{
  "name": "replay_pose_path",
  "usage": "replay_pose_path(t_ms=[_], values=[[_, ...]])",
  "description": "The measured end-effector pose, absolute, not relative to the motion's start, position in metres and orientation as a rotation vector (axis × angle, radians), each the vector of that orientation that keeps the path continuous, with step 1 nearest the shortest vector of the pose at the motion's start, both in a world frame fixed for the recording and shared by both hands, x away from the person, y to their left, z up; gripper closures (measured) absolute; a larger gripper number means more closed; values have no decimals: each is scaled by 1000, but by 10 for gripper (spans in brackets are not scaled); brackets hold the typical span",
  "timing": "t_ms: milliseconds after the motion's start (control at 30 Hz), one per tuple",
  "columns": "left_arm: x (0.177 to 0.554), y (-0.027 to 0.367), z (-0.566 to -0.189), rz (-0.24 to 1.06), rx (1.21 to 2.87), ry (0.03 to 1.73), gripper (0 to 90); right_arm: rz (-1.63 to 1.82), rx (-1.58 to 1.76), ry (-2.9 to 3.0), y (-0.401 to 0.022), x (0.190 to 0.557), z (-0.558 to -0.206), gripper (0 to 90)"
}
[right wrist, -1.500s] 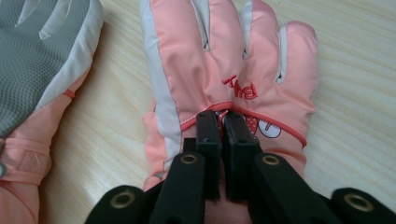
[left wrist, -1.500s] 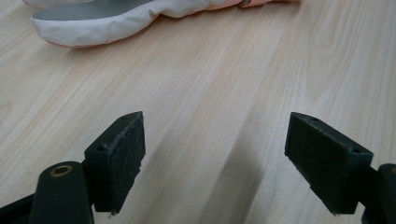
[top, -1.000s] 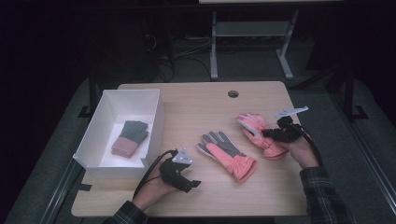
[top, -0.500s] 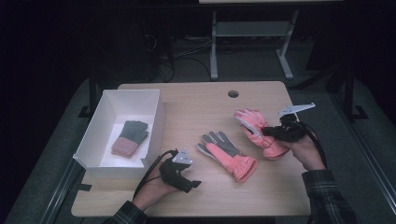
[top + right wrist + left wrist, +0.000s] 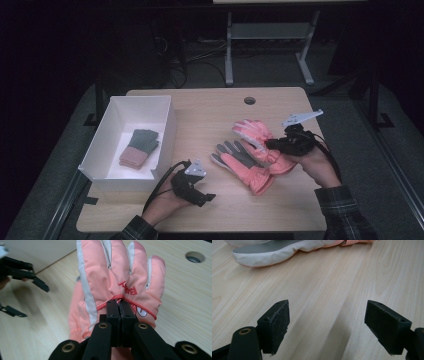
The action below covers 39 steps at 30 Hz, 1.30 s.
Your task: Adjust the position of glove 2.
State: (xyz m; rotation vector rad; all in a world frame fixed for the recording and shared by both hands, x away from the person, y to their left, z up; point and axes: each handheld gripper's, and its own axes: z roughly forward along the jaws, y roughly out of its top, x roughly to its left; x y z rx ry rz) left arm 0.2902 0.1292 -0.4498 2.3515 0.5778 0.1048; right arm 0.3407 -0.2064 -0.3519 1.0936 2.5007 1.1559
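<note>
A pair of knitted gloves (image 5: 139, 148), green with dusty-pink cuffs, already lies inside the open white rectangular box (image 5: 102, 142) at the left of the pale wooden table (image 5: 210, 107); that much of the sorting looks done. The two padded salmon-pink ski gloves remain outside it; the lower one (image 5: 244, 164), grey palm up, lies flat near the table's middle, untouched. The right gripper (image 5: 270, 144) has its jaws pinched tight on a fold of the upper salmon-pink ski glove (image 5: 117, 277), back side up with red lettering, and holds it raised above its partner, well apart from the box; the carry across appears only begun. The left gripper (image 5: 206, 198) rests near the front edge with jaws spread wide and nothing between them, the grey-palmed glove just ahead; judging by this, both pink gloves are still to go in.
</note>
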Motion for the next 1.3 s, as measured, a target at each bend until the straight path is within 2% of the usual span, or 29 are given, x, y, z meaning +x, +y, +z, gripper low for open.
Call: replay_pose_path(t_ms=[500,1100,1233,1267,1300], values=[[290,130,-450,101,2352,583,199,1083,1094,2569,-157,342,-360,886],[291,129,-450,95,2382,562,199,924,1109,2679,-130,352,-400,874],[291,129,-451,93,2385,558,200,909,1104,2679,-129,352,-403,859],[290,128,-451,87,2377,564,202,944,1110,2677,-133,353,-403,791],[290,128,-451,89,2384,554,203,959,1106,2671,-135,353,-402,767]])
